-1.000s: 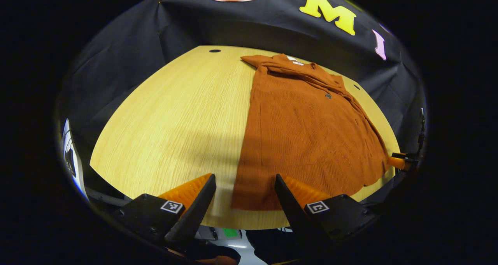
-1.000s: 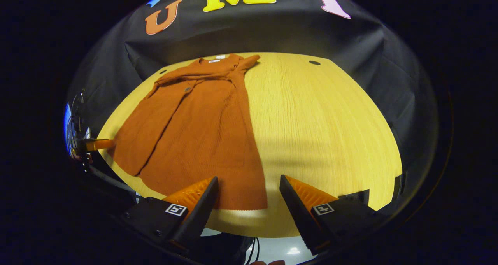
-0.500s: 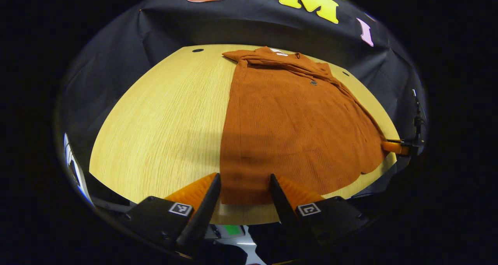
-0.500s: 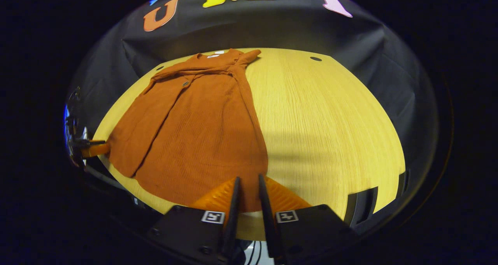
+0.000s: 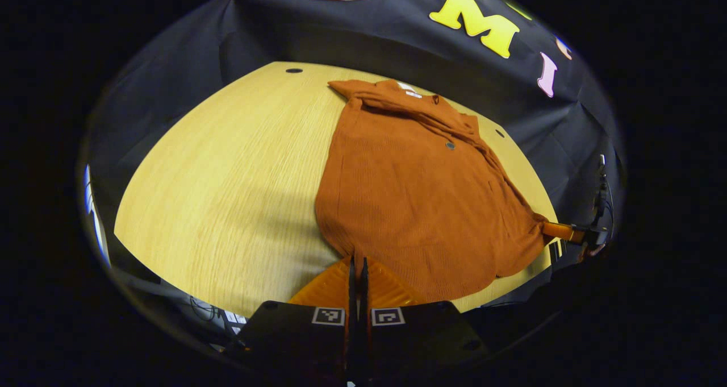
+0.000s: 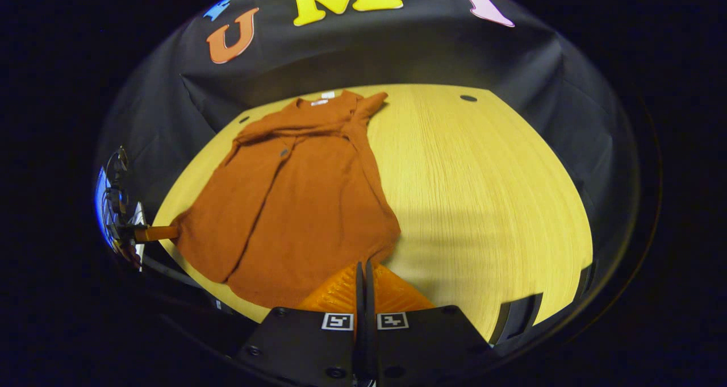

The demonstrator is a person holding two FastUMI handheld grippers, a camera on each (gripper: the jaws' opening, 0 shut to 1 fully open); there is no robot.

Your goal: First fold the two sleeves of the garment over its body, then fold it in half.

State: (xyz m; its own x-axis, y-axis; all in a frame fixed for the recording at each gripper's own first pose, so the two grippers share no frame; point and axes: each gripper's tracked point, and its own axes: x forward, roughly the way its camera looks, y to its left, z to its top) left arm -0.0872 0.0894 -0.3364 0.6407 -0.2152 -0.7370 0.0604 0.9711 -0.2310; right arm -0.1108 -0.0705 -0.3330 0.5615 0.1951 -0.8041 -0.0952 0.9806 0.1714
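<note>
A rust-orange garment (image 5: pixel 420 194) lies flat on the wooden table (image 5: pixel 227 165), collar at the far end, both sleeves folded across its chest. My left gripper (image 5: pixel 358 260) is shut on the near left hem corner, and the cloth puckers toward it. In the left gripper view, my right gripper (image 5: pixel 554 229) pinches the opposite hem corner at the table's right edge. In the right gripper view, the garment (image 6: pixel 295 194) spreads to the left, and my right gripper (image 6: pixel 366 263) is shut on its near right hem corner. There the left gripper (image 6: pixel 164 232) grips the far hem corner.
The black cloth wall (image 5: pixel 341 34) rises close behind the table's far edge. Small dark holes (image 5: pixel 293 70) (image 6: pixel 468 98) mark the tabletop (image 6: pixel 483 177) near that edge. Bare wood lies to the left of the garment in the left gripper view and to the right in the right gripper view.
Both grippers went from open to shut on the hem corners, the right one first. The hem corners are now bunched and drawn toward the fingers.
</note>
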